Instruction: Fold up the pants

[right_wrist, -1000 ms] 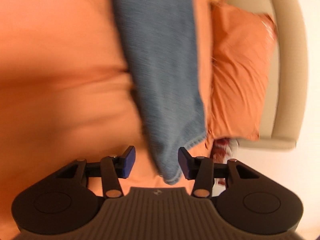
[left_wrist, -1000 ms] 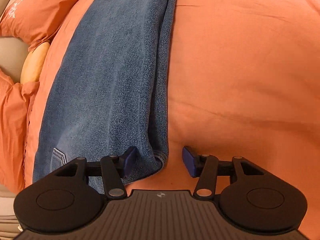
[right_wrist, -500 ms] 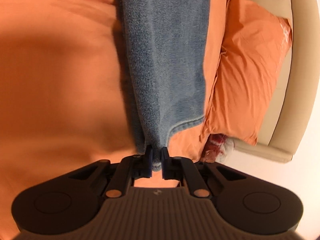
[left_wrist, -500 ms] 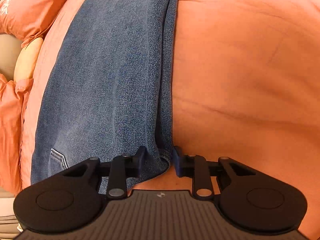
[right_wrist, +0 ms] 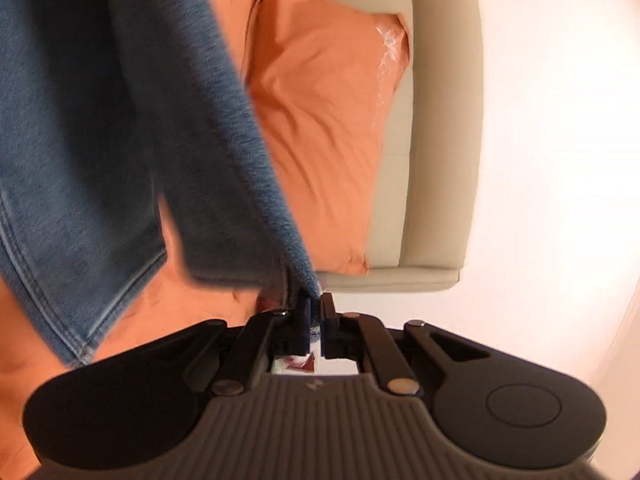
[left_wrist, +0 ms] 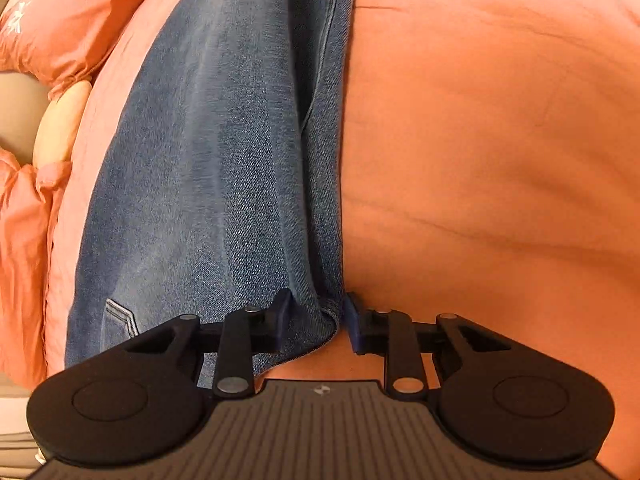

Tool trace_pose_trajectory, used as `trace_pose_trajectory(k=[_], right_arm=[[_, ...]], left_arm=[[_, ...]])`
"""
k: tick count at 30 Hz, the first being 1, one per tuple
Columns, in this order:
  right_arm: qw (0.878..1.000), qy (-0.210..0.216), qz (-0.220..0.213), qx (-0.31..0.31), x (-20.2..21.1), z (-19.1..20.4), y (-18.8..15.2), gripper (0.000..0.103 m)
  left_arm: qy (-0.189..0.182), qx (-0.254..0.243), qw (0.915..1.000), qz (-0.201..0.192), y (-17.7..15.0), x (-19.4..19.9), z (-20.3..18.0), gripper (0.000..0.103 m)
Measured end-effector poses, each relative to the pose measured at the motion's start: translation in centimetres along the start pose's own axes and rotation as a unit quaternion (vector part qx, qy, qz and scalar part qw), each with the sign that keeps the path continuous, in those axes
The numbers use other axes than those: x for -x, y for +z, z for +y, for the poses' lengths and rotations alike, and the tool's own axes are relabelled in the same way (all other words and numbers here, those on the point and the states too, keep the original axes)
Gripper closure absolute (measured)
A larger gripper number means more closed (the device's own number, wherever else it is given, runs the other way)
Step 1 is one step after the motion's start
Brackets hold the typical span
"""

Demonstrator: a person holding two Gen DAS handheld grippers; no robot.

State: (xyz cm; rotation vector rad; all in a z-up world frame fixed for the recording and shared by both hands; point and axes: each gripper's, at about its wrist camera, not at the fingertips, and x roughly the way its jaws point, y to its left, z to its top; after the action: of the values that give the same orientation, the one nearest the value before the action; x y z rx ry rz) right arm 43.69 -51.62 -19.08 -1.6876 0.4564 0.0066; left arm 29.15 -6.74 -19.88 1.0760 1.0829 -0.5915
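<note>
Right gripper (right_wrist: 316,322): I have its jaws clamped tight on the hem corner of the blue denim pants (right_wrist: 100,128), cloth lifted off the bed.
Left gripper (left_wrist: 316,322): jaws just closed in; pads pinch the thick waist edge.
Pants: lengthwise on the orange bedsheet (left_wrist: 480,160), beside the orange pillow (right_wrist: 320,120).
Advice: I'd carry the hem to the waist, keeping tension even.

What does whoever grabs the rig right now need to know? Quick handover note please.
Left tool: closed on the waistband corner of the jeans, low on the orange bedspread.
Right tool: shut on the jeans' hem end, which hangs lifted off the bed; pillow and headboard lie beyond.
Done: jeans laid leg on leg, both ends gripped.
Left: probably carry the hem end over to the waistband, release, smooth the fold.
</note>
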Motion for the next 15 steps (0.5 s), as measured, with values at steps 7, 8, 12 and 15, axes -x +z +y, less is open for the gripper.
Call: trace_pose_trajectory(k=[7,8,12,15], right_arm=[[0.991,0.101,0.006,0.091,0.0,7.8,-1.3,0.103],[0.990,0.103,0.006,0.095,-0.2,8.2,-1.2,0.103],[0.986,0.130,0.004,0.100,-1.2,9.3,-0.9,0.103],[0.984,0.143,0.006,0.105,-1.2,9.7,-0.7,0.101]], left_arm=[[-0.009,0.007,0.9999,0.001,-0.2,0.0,0.3,0.072],[-0.008,0.007,0.9999,0.000,-0.2,0.0,0.3,0.072],[-0.008,0.010,0.9999,0.002,-0.1,0.0,0.3,0.072],[-0.013,0.015,0.9998,0.002,-0.1,0.0,0.6,0.072]])
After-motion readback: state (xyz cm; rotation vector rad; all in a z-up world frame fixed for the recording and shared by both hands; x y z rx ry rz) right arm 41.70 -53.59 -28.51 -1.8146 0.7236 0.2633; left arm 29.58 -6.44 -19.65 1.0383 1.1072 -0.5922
